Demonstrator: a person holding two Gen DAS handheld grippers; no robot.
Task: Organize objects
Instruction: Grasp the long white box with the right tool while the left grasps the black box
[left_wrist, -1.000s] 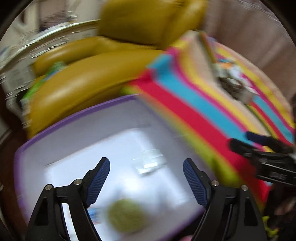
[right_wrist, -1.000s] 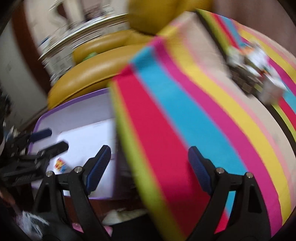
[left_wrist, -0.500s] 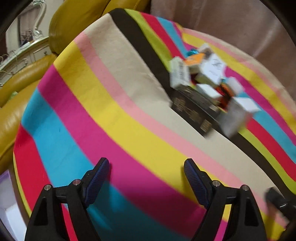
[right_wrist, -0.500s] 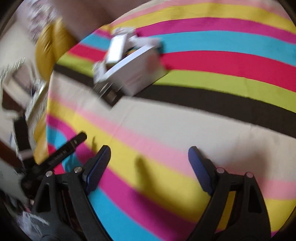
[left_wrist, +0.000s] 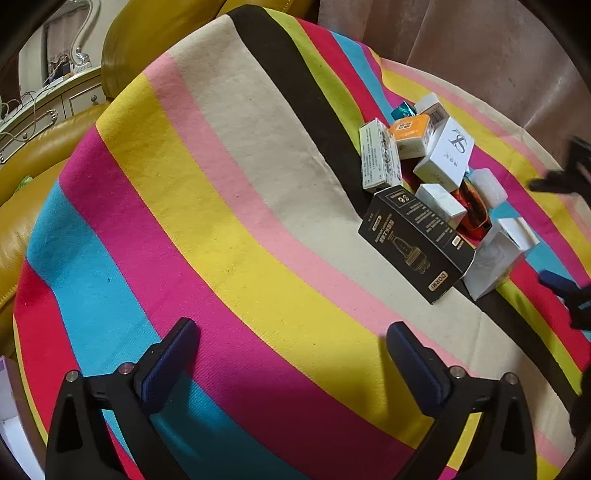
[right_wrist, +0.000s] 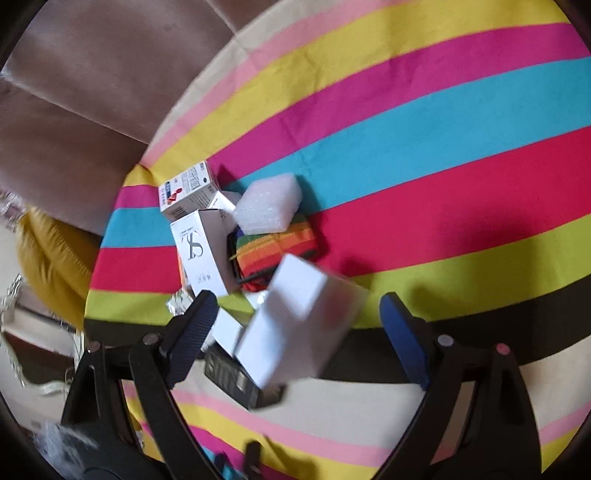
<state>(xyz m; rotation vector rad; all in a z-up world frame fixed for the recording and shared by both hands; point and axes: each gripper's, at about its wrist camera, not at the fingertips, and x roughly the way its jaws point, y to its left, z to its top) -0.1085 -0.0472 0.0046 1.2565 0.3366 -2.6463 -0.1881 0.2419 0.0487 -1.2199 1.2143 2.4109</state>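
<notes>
Left gripper (left_wrist: 291, 354) stands wide apart over bare striped cloth (left_wrist: 221, 229), holding nothing, its blue pads above the magenta and yellow stripes. A second ago this view looked into a white bin with a purple rim beside the yellow sofa (left_wrist: 44, 155); now only a sliver of that bin shows at the lower left edge, and the view faces the cloth. A heap of small boxes (left_wrist: 436, 184) lies toward the far right edge of the cloth. Nearest is a long black box (left_wrist: 413, 243) with gold print reading "DORMI" at one end, lying flat on the beige and black stripes. Behind it are a white box with a black monogram (left_wrist: 445, 155), an orange-topped box (left_wrist: 410, 134), a narrow white box covered in fine print (left_wrist: 380, 158) and a white foam block (left_wrist: 487, 186). An open white box (left_wrist: 495, 258) touches the black box's right end; what it holds cannot be made out.

Right gripper (right_wrist: 295, 332) is also spread wide and grips nothing. It hangs right over the heap, with a blurred plain white box (right_wrist: 299, 325) between its fingers but not touching either pad. Half a second ago the heap sat far up the cloth in this view. Beyond lie the foam block (right_wrist: 267, 206), a rainbow-striped pouch (right_wrist: 277, 251), the monogram box (right_wrist: 201, 254) and a white box with blue and red print (right_wrist: 188, 190).
</notes>
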